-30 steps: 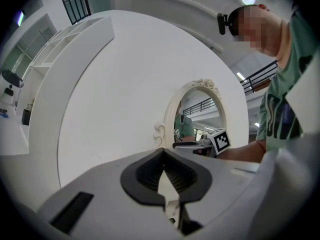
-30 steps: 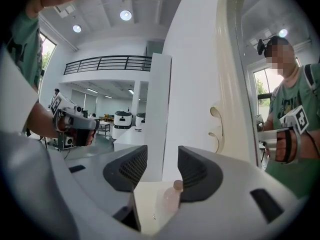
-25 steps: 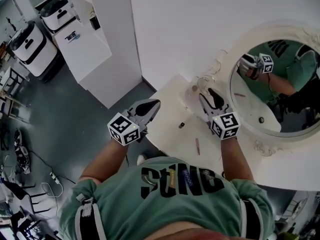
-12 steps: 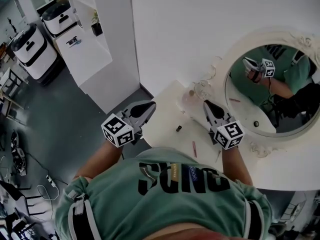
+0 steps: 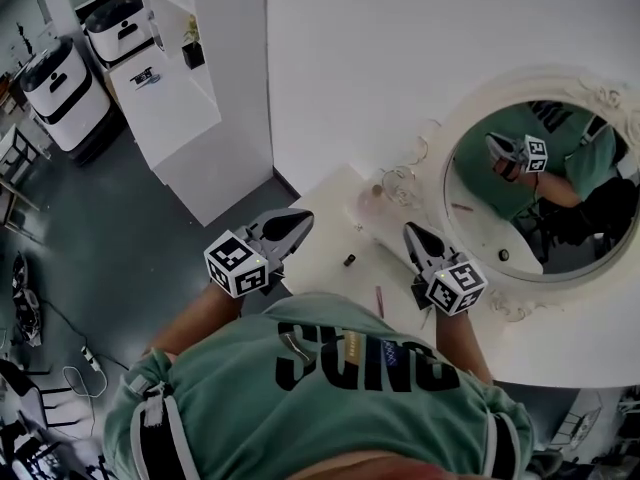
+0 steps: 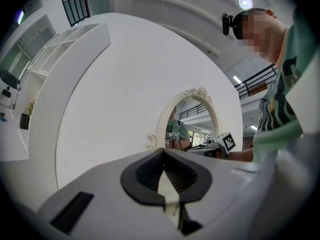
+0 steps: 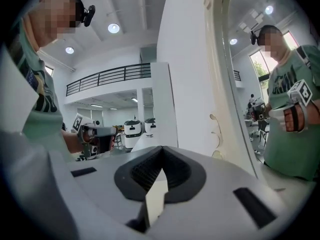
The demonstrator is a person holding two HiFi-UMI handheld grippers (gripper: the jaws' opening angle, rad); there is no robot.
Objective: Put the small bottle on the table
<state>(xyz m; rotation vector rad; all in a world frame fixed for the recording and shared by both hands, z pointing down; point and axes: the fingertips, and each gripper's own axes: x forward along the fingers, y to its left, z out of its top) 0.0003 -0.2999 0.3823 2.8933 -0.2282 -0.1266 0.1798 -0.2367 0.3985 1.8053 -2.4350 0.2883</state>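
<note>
A small dark bottle stands on the white table, between my two grippers and touched by neither. My left gripper hovers over the table's left edge with its jaws shut and nothing in them. Right of the bottle, my right gripper is above the table in front of the mirror. Its jaws meet with nothing between them. Each gripper view shows the other gripper across the table, the right gripper and the left gripper.
A round white-framed mirror leans on the wall at the table's right. A pink stick lies near the table's front edge. A clear glass item and a thin wire stand sit at the back. White cabinets stand to the left.
My right gripper has drawn back from the items at the back of the table, and its jaws have shut empty. The left gripper has kept its place. The bottle has not moved.
</note>
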